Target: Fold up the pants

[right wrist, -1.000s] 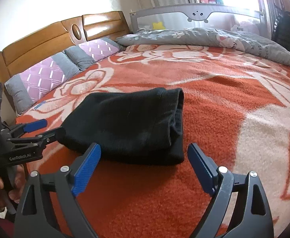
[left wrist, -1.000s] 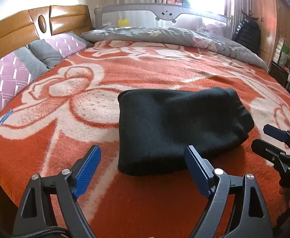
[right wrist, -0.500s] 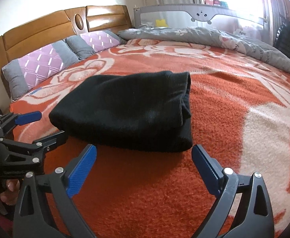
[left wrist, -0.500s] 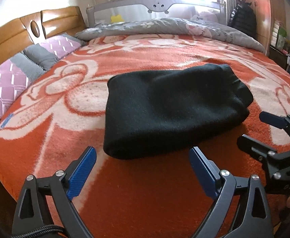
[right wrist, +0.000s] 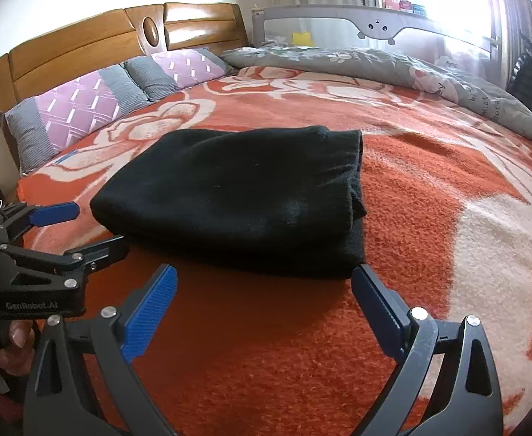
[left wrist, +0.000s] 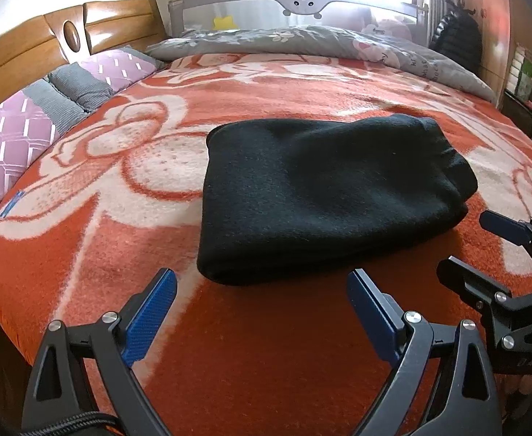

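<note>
Both cameras now sit lower. Left gripper (left wrist: 260, 307) and right gripper (right wrist: 264, 299) gape empty; nudging the pants (left wrist: 324, 192) probably undoes the fold.

Both wrist views look low across the bed toward the headboard (left wrist: 66, 36), sharing the pants (left wrist: 324, 189).

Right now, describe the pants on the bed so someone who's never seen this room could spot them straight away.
Start at the big bed with the wooden headboard and the orange blanket with cream flowers. Near its front edge, just ahead of both open grippers, lies a thick folded bundle: the pants. They are the only plain black thing on the blanket, unlike the purple pillows and grey quilt farther back.
</note>
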Tool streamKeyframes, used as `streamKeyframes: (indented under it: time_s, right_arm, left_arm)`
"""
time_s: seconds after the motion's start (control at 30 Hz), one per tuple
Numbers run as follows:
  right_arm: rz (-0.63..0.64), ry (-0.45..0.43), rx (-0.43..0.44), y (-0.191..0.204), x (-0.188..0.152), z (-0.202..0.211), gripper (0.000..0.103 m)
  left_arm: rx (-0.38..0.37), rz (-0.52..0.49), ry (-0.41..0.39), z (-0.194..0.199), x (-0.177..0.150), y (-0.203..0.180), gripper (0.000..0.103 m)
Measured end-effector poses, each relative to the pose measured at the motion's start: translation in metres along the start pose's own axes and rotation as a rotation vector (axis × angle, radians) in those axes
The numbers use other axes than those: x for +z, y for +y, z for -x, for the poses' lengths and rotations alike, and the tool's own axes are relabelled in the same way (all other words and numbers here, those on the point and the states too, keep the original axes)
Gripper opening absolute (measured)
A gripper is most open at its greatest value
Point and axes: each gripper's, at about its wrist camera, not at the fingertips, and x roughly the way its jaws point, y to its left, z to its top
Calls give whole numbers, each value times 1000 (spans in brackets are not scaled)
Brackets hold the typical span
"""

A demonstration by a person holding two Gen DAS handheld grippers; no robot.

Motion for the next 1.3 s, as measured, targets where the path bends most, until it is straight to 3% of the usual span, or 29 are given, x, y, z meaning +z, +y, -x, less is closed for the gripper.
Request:
streamKeyframes:
  time_s: [0.7, 1.3]
  right_arm:
    - [15, 3, 12, 10, 2, -1, 97]
    - [13, -35, 7, 7, 7, 8, 97]
  left_arm:
    - [6, 54, 9, -4, 2, 14, 95]
    - [9, 42, -19, 7, 3, 9, 95]
